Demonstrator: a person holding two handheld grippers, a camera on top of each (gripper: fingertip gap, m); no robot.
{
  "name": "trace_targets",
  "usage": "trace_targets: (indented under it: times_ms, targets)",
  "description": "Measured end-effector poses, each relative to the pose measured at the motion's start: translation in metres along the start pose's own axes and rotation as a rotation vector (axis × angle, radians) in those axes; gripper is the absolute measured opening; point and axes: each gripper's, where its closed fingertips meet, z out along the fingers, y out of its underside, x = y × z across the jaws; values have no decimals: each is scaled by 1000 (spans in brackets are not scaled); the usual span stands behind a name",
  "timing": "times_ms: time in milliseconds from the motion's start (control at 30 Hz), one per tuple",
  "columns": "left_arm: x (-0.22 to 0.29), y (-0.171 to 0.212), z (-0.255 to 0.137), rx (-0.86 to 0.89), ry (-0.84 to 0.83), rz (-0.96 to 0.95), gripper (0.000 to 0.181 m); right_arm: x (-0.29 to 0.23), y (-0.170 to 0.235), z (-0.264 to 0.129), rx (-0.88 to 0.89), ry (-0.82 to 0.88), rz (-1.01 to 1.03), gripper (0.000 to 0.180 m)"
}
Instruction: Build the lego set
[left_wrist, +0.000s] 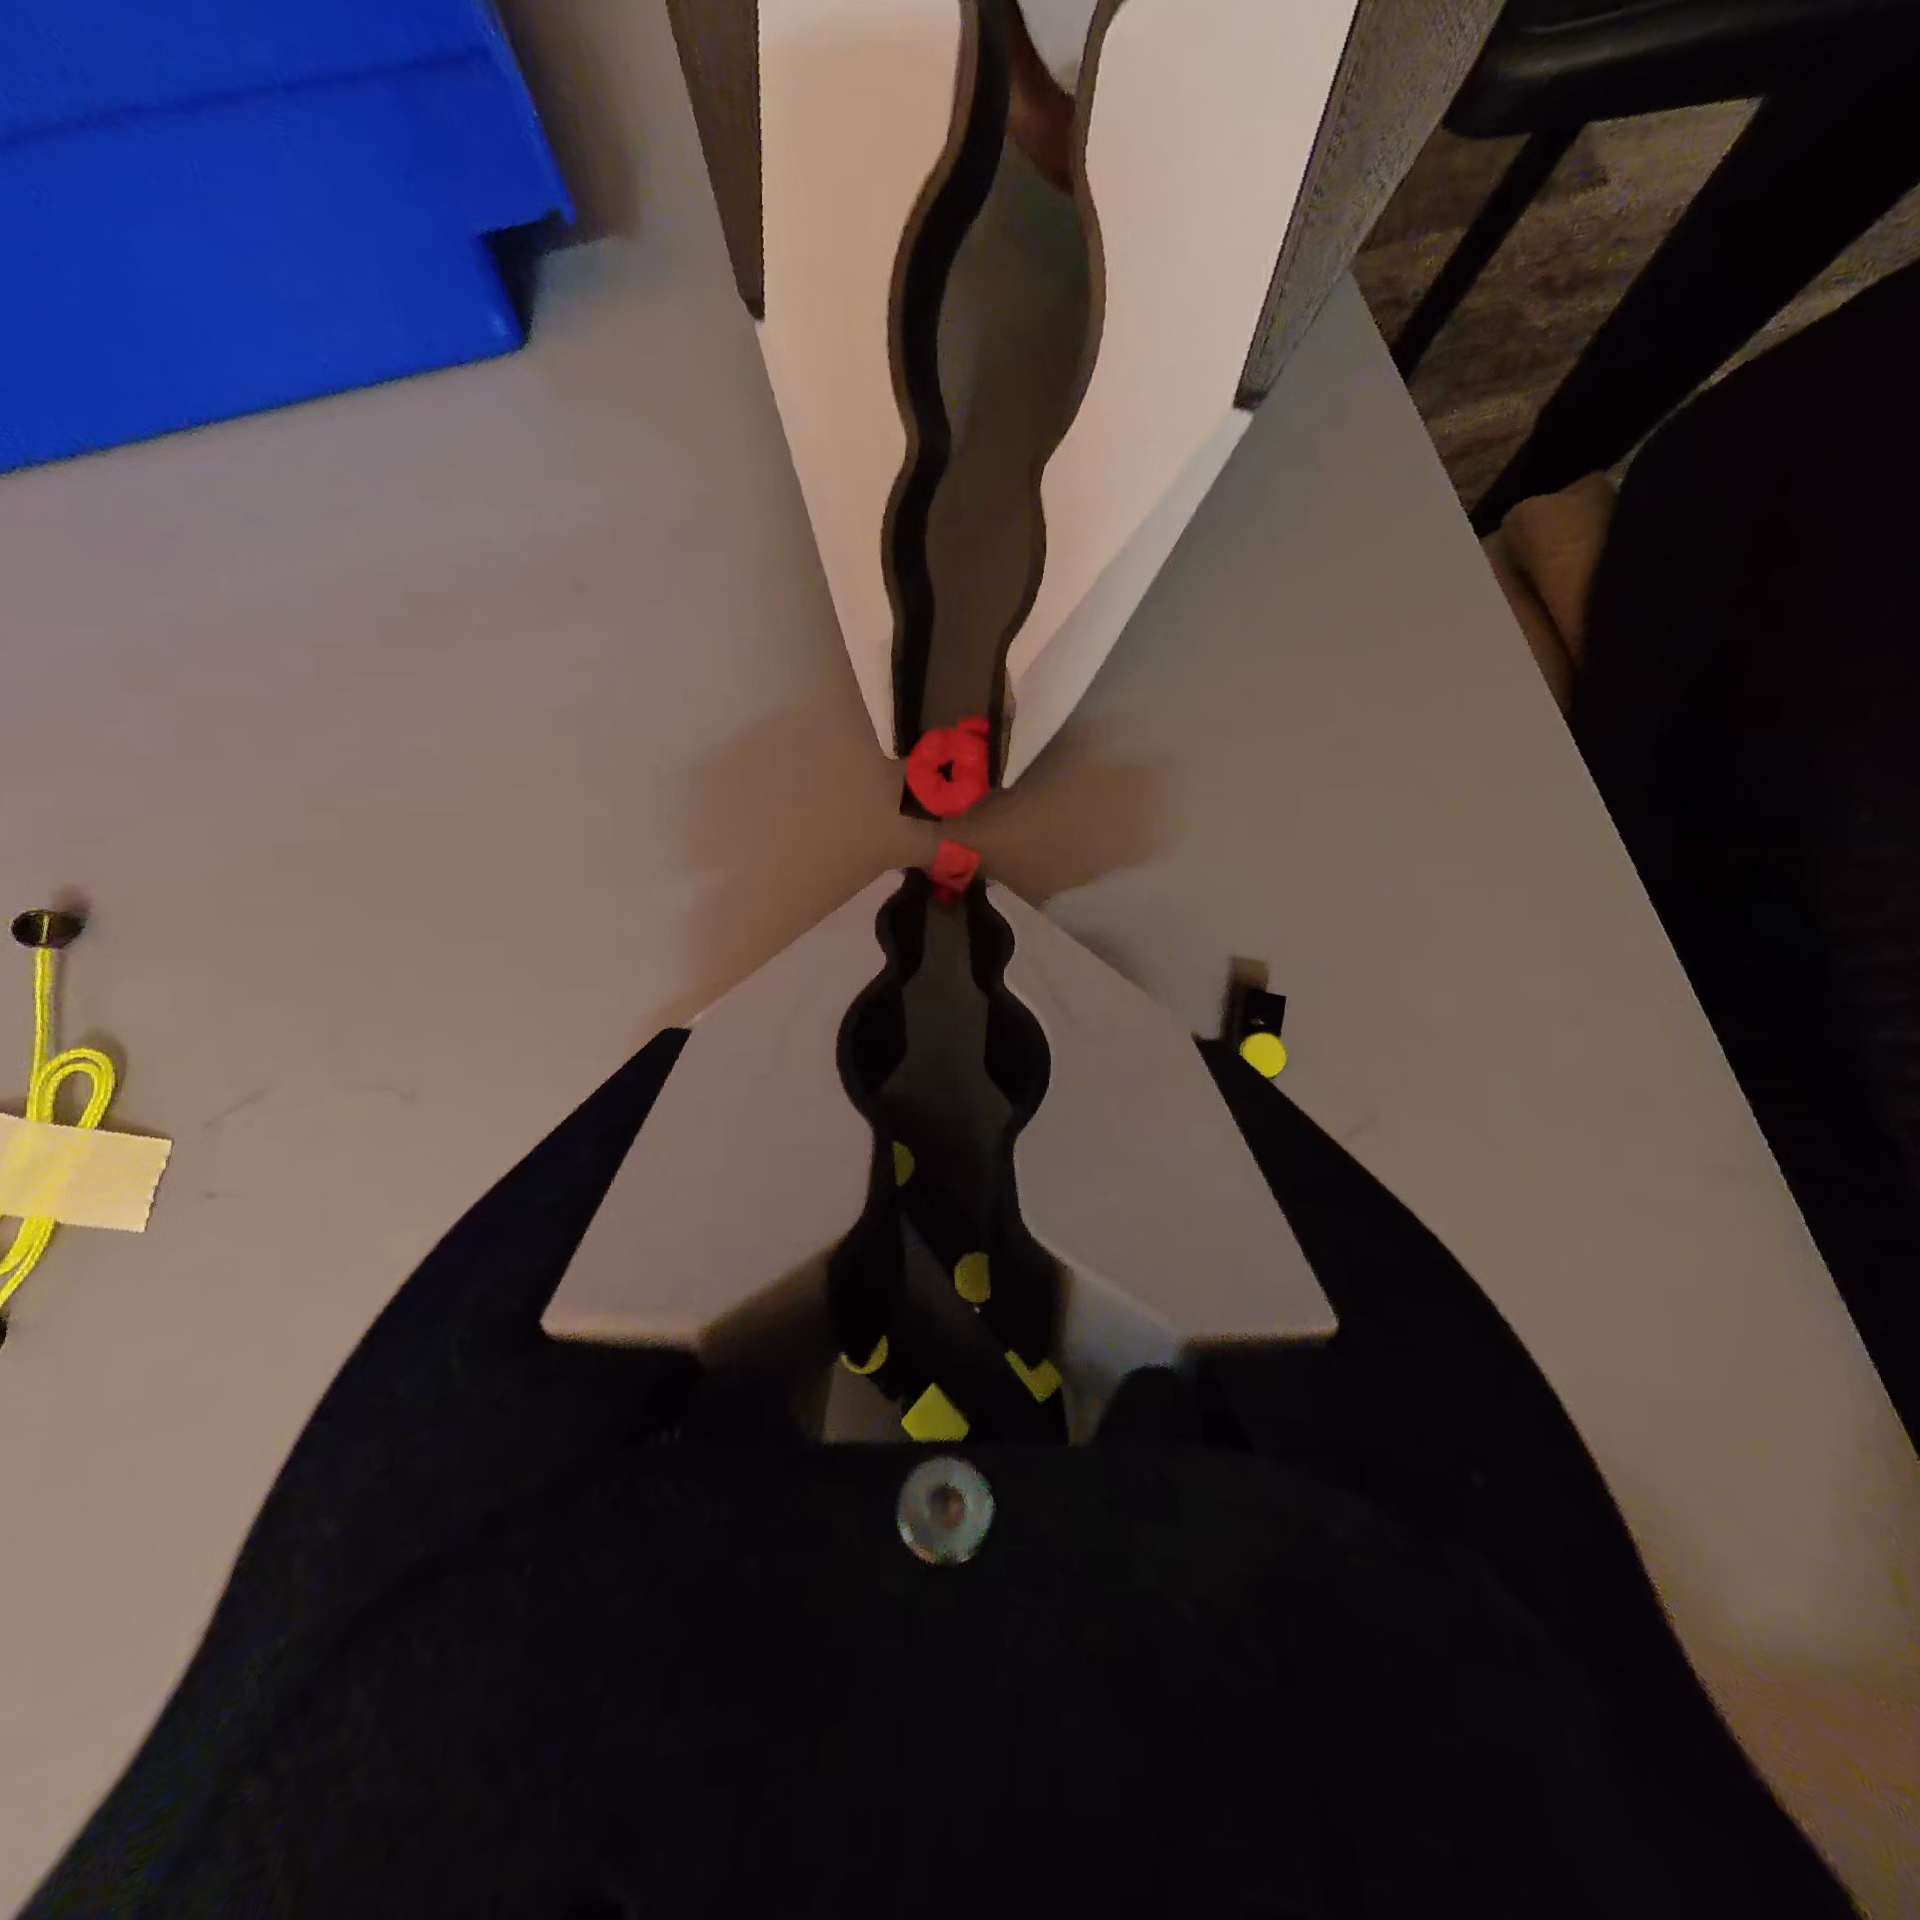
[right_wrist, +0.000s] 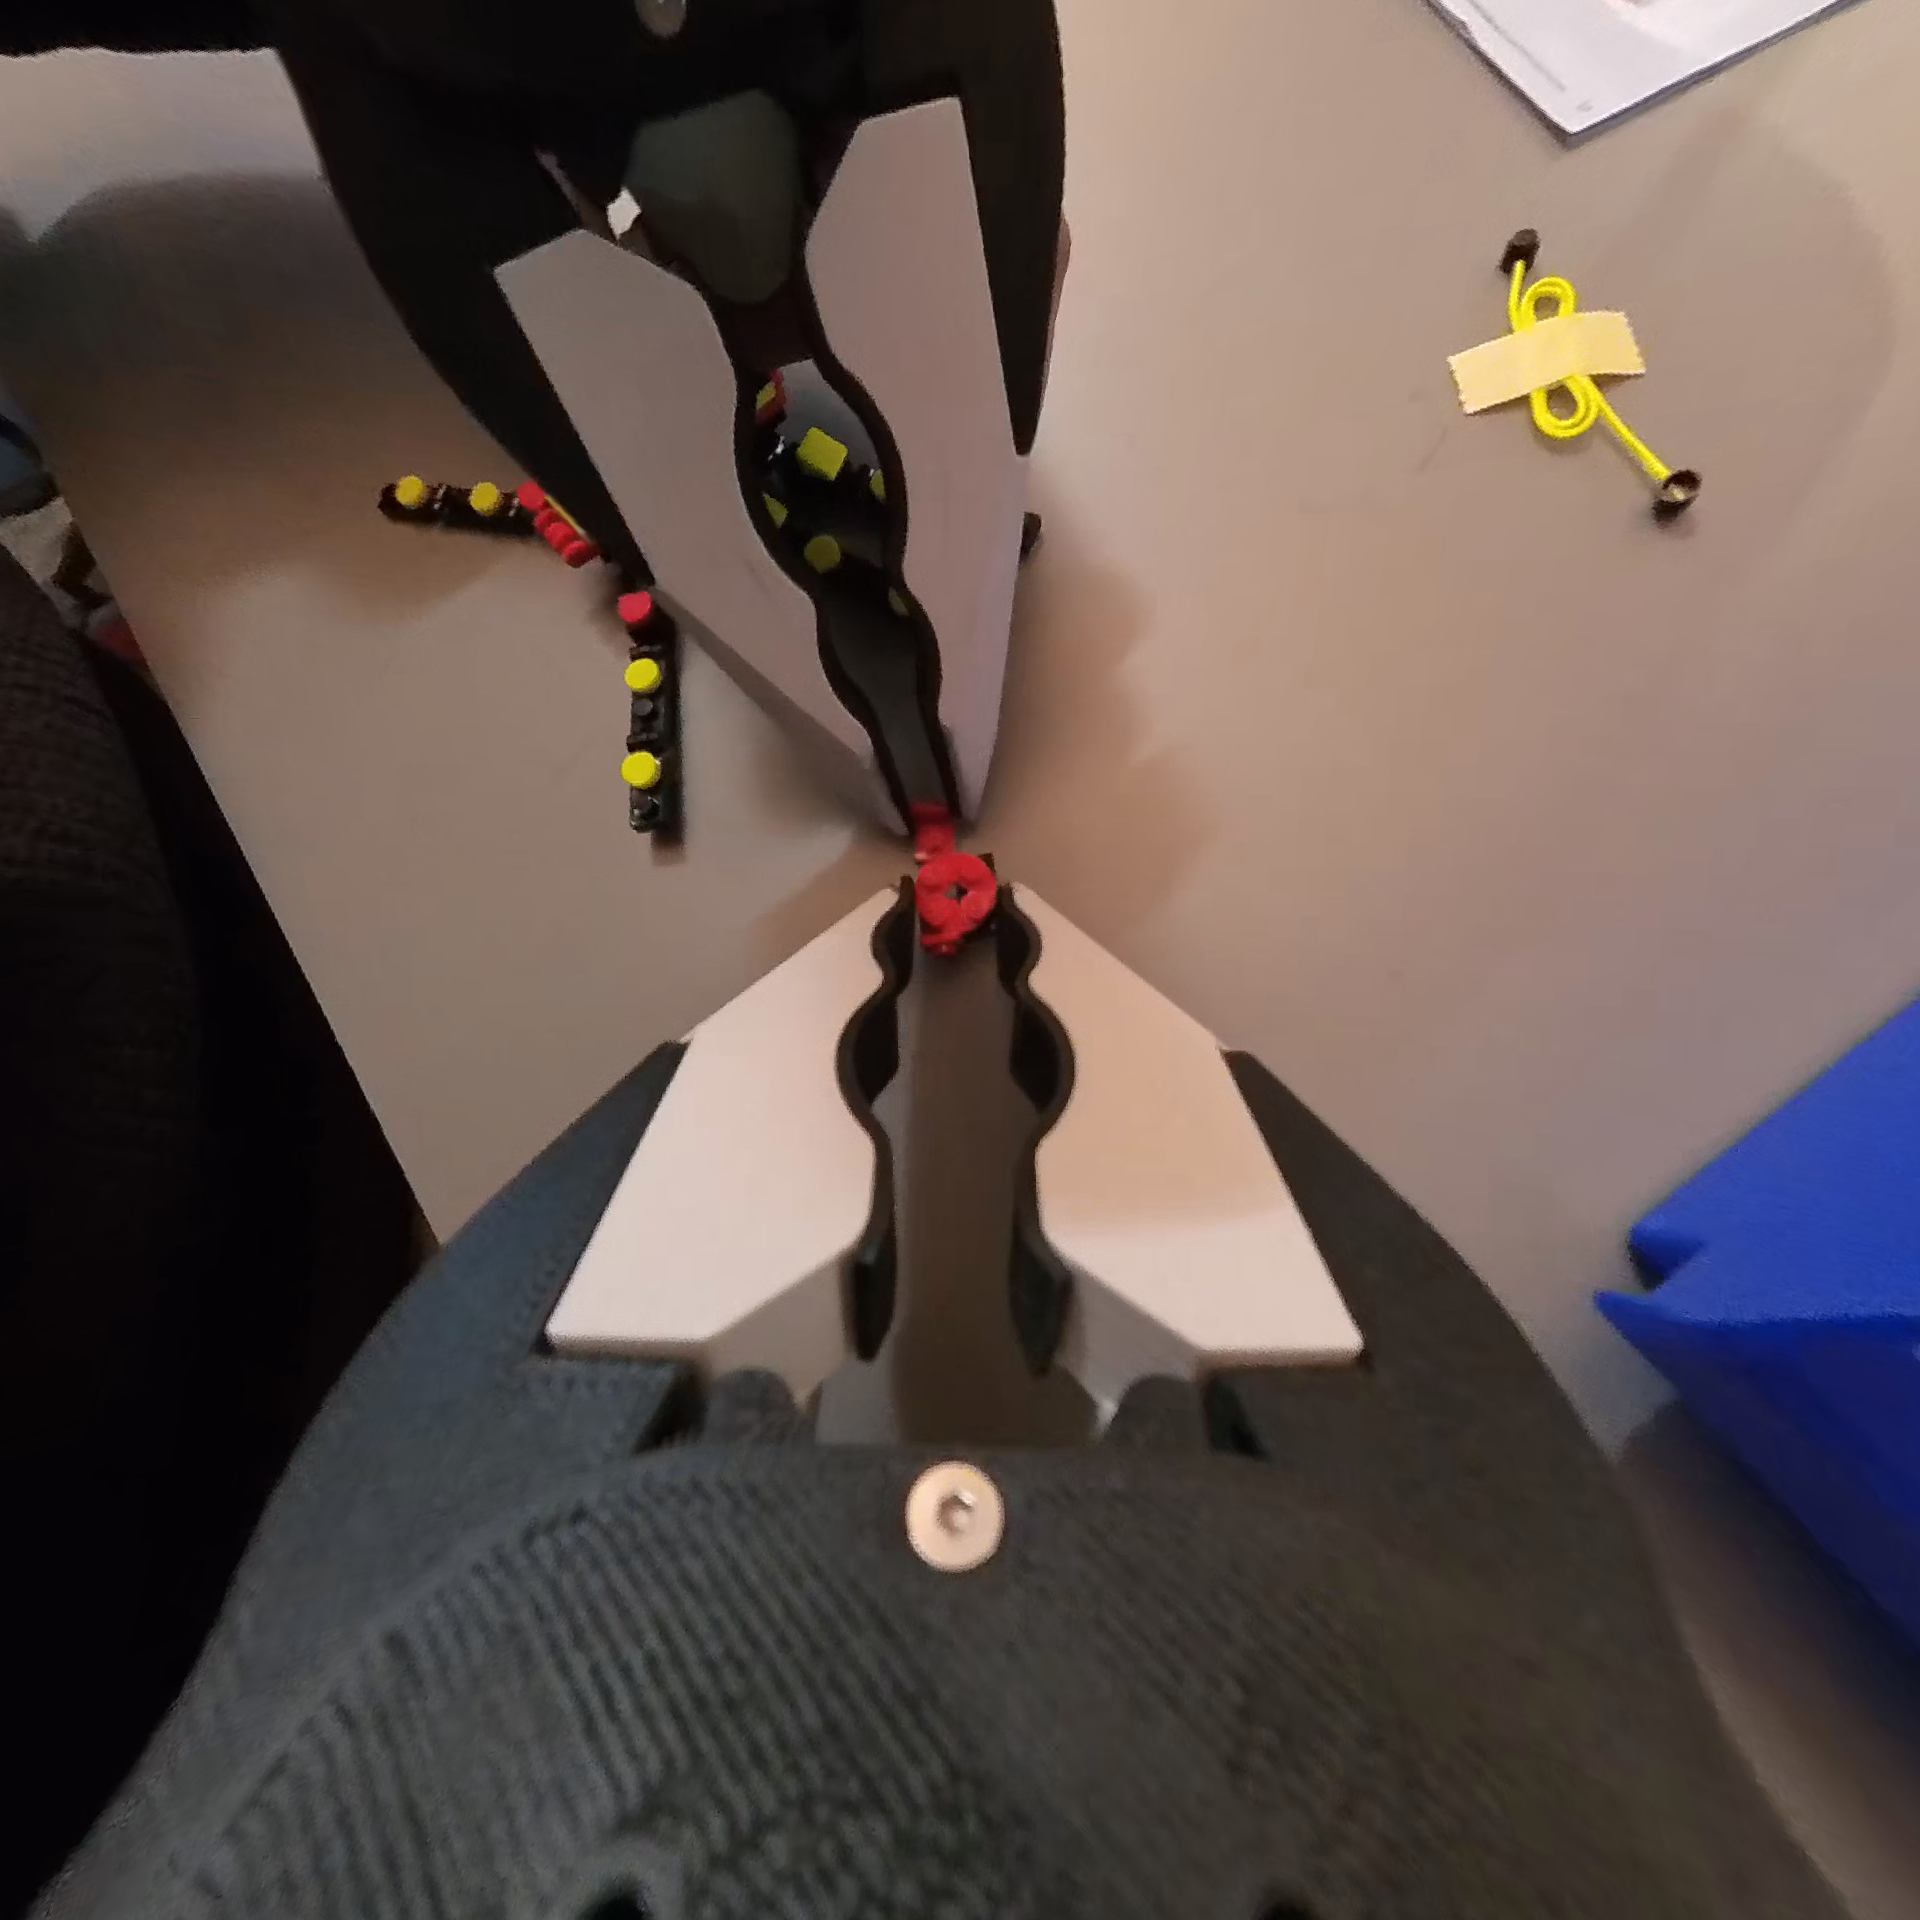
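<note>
Above the pale grey counter (left_wrist: 416, 727), the two grippers met tip to tip, each bringing one tiny piece to the other. The left gripper (left_wrist: 951, 883) had its fingers pinched together on a small red plastic peg (left_wrist: 953, 868), of which only the end stuck out past the tips. Facing it, the right gripper (right_wrist: 956, 899) had its fingers clamped on a round red plastic connector with a hole through its middle (right_wrist: 956, 894). The hole was turned toward the peg, so the hold looked chosen to let the peg slide straight into it. In the right wrist view the two red pieces appeared to touch, while the left wrist view showed a thin gap; I could not tell whether they had begun to mate. Both were gripped at the very tips, probably to keep the joining ends free. Near the counter's edge, behind the left gripper, lay the partly built black lego assembly of jointed beams studded with yellow and red round pins (right_wrist: 644, 707), set aside and well apart from the join. A coil of yellow elastic cord under a strip of cream tape (right_wrist: 1548, 364) lay farther off, as did a blue plastic bin (left_wrist: 249, 208) and a sheet of white paper (right_wrist: 1610, 52). The next move seemed to call for a straight, gentle push along the peg's axis.
</note>
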Motion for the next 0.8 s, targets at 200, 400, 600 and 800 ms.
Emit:
trace_targets:
  times_ms: [200, 400, 600, 800]
  targets:
    - [1, -1, 1, 0, -13, -20, 6, -2, -3, 5, -10, 23, 39, 14]
    - [2, 0, 0, -18, -14, -5, 6, -3, -3, 8, -23, 35, 37, 14]
    - [2, 0, 0, -24, -15, 2, 6, -1, -3, 8, -26, 45, 41, 14]
    - [1, 0, 0, -26, -19, 1, 9, -2, -2, 10, -38, 54, 20, 14]
